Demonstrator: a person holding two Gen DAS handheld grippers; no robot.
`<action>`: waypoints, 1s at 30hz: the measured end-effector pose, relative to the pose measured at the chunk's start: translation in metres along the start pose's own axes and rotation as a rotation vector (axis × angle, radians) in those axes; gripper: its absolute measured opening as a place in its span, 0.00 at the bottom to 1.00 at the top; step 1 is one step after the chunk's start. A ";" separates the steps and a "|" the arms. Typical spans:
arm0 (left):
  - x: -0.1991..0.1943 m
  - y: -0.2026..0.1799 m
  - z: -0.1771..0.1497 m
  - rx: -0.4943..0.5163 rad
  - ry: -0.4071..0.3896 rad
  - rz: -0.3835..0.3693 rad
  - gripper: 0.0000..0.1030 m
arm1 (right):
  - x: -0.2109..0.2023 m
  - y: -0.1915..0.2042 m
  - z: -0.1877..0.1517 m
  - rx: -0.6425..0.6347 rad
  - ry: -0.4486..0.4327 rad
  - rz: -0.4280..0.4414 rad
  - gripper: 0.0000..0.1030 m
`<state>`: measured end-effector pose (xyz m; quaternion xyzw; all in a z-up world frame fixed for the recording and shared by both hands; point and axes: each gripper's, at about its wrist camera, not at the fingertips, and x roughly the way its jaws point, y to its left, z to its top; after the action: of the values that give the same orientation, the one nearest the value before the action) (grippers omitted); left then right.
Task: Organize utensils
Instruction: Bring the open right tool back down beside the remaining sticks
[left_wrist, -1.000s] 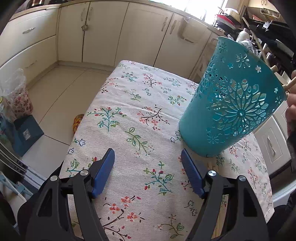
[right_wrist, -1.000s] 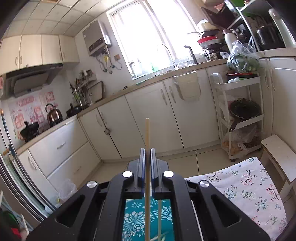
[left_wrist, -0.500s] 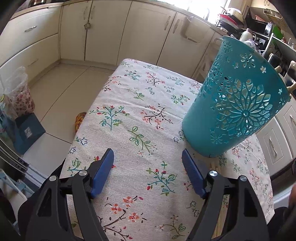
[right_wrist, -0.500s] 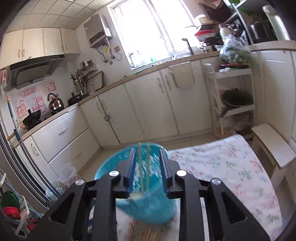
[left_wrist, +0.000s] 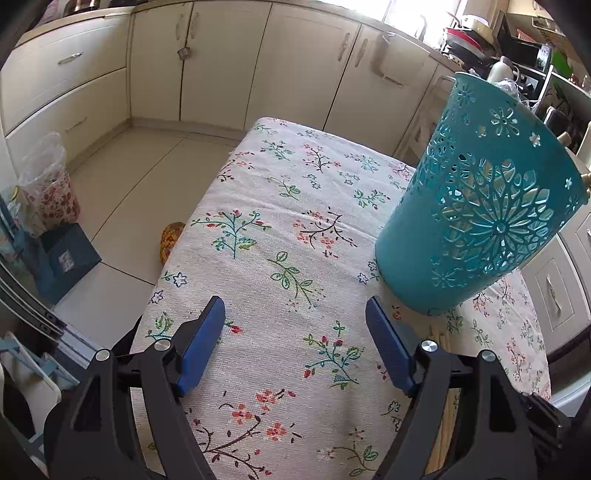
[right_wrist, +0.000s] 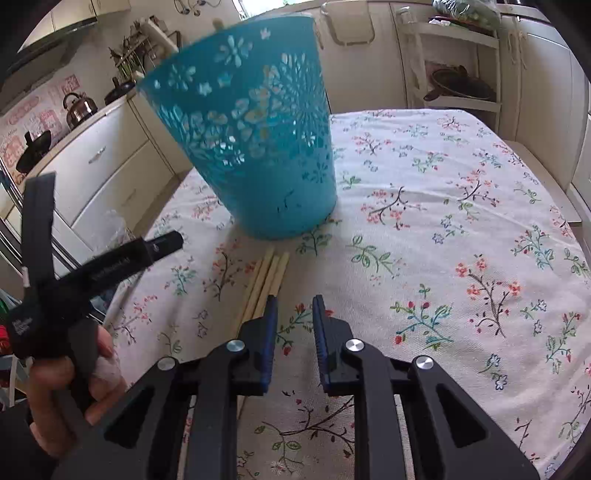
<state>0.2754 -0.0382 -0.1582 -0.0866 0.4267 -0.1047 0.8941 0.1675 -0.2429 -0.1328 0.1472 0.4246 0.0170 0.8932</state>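
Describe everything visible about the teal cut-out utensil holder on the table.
The teal, plastic-looking utensil holder is a tapered round cup, wider at its rim than its base, pierced with flower and mandala cut-outs. It stands on the floral tablecloth, seemingly upright, though the fisheye view makes it look tilted. Pale wooden sticks show through its holes, and tips poke above the rim. More wooden chopsticks lie on the cloth just before its base. Neither gripper touches it.

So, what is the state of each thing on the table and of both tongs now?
Basket: upright on the cloth, chopsticks inside.
Loose chopsticks: flat on the cloth, beside the basket base.
Left tongs: open, empty.
Right tongs: slightly open, just been closing, empty, beside the loose chopsticks.
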 end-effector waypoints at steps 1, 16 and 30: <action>0.000 0.000 0.000 -0.002 0.000 -0.002 0.73 | 0.003 0.000 0.000 0.003 0.010 0.001 0.18; 0.001 -0.003 0.001 0.010 0.003 0.001 0.74 | 0.019 0.019 0.004 -0.095 0.029 -0.005 0.18; 0.000 -0.009 0.000 0.043 0.008 0.028 0.76 | 0.010 -0.008 0.002 -0.101 0.046 -0.056 0.07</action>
<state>0.2745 -0.0470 -0.1559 -0.0606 0.4292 -0.1016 0.8954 0.1748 -0.2496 -0.1417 0.0895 0.4477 0.0167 0.8895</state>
